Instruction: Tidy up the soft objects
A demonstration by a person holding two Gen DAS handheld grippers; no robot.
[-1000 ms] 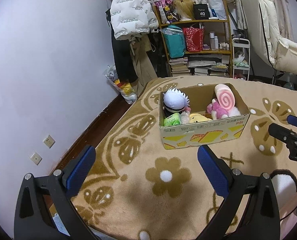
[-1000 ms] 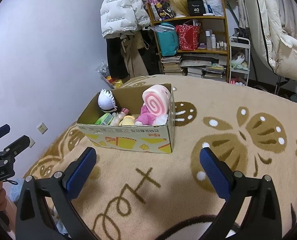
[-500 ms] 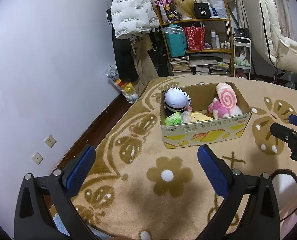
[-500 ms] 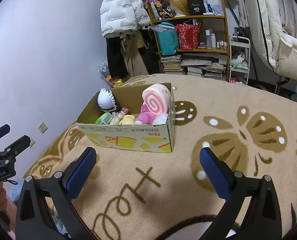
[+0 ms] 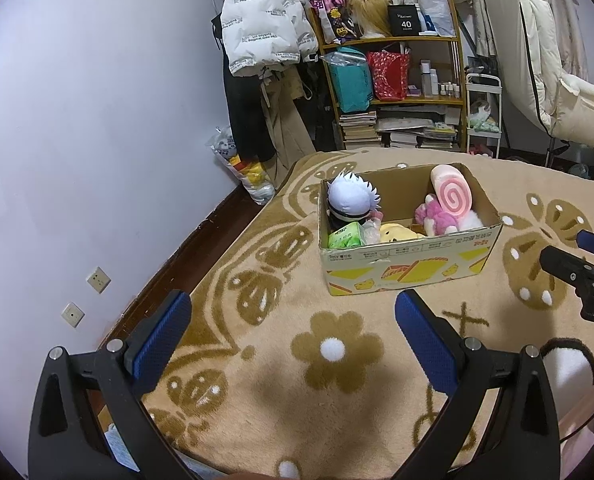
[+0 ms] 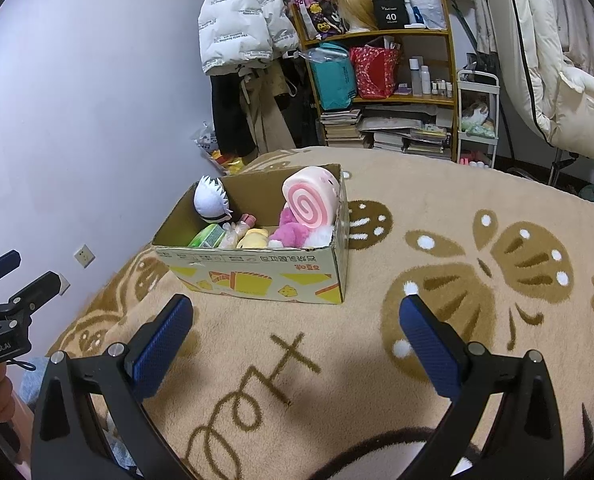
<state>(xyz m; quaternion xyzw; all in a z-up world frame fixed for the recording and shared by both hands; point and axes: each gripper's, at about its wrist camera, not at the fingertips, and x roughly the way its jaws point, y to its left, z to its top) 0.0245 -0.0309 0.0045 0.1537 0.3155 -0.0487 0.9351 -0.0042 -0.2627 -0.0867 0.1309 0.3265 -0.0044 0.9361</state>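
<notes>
Left tool [image 5: 293, 332] edged back, both gaping

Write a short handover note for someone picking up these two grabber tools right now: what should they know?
Left gripper: open, empty, above the tan flower-patterned blanket.
Right gripper: open, empty, above the same blanket.
The brown cardboard box holds the white-haired plush doll, pink swirl roll cushion, pink fluffy toy, yellow plush and green packet.
Done: the soft things in view sit in the box.
Left: none visible outside it.
</notes>
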